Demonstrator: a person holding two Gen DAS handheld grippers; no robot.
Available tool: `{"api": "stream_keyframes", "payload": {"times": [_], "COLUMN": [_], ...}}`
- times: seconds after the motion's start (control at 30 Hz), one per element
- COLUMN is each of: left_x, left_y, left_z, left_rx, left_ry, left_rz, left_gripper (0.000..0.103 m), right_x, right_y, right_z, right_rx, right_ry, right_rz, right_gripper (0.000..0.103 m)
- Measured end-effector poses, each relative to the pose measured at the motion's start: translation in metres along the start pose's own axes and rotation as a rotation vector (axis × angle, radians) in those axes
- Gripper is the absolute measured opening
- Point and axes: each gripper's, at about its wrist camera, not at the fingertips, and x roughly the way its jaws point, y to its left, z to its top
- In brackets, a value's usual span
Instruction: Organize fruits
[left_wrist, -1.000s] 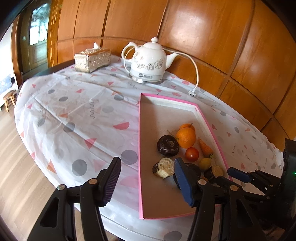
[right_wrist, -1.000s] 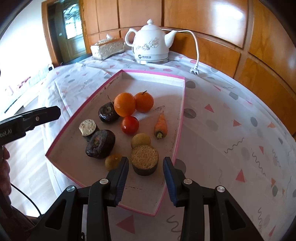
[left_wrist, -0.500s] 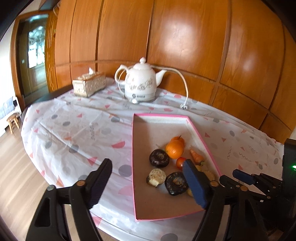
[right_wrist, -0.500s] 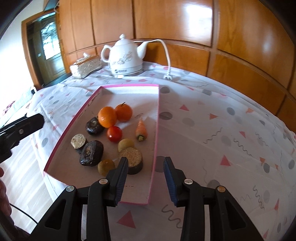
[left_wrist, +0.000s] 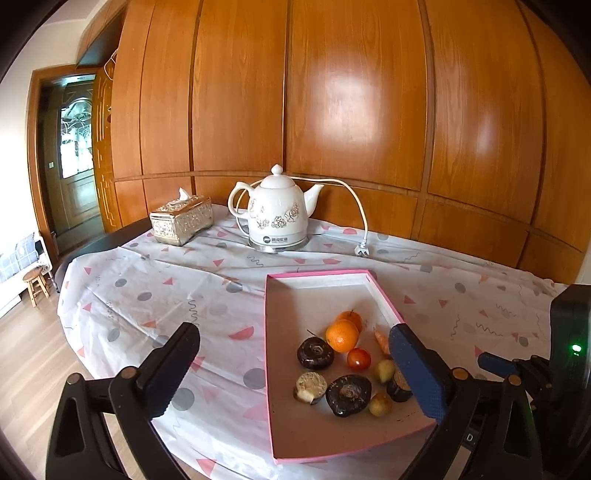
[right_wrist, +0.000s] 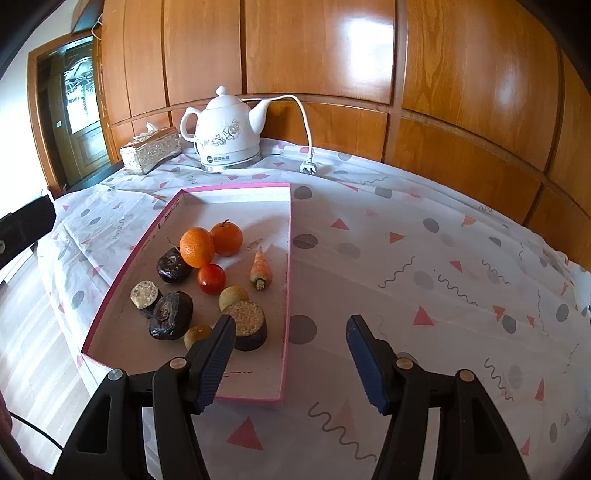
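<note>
Above pink tray (right_wrist: 286, 280) of fruit: left gripper (left_wrist: 295, 369), right gripper (right_wrist: 290, 350) fingers apart, empty.

Black jaws, ribbed blue pads (right_wrist: 364, 356)

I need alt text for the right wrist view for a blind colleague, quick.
The open right gripper hovers empty over the near edge of a pink-rimmed tray holding two oranges, a tomato, a small carrot and several dark and tan fruits. Behind it stand a white kettle and a tissue box.
</note>
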Motion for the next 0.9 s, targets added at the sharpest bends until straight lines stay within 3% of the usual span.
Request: {"api": "stream_keyframes", "payload": {"times": [0.5, 0.9], "left_x": [0.004, 0.008], "left_y": [-0.01, -0.009], "left_z": [-0.002, -0.005], "left_rx": [0.058, 0.048], "left_ry": [0.009, 0.019], "left_rz": [0.031, 0.028], "left_gripper": [0.103, 0.103], "right_x": [-0.001, 0.0], "right_y": [0.0, 0.0], "right_z": [0.0, 0.001], "right_rx": [-0.002, 0.001], "right_ry": [-0.004, -0.007], "right_rz": [-0.01, -0.011], "right_gripper": [0.063, 0.063]}}
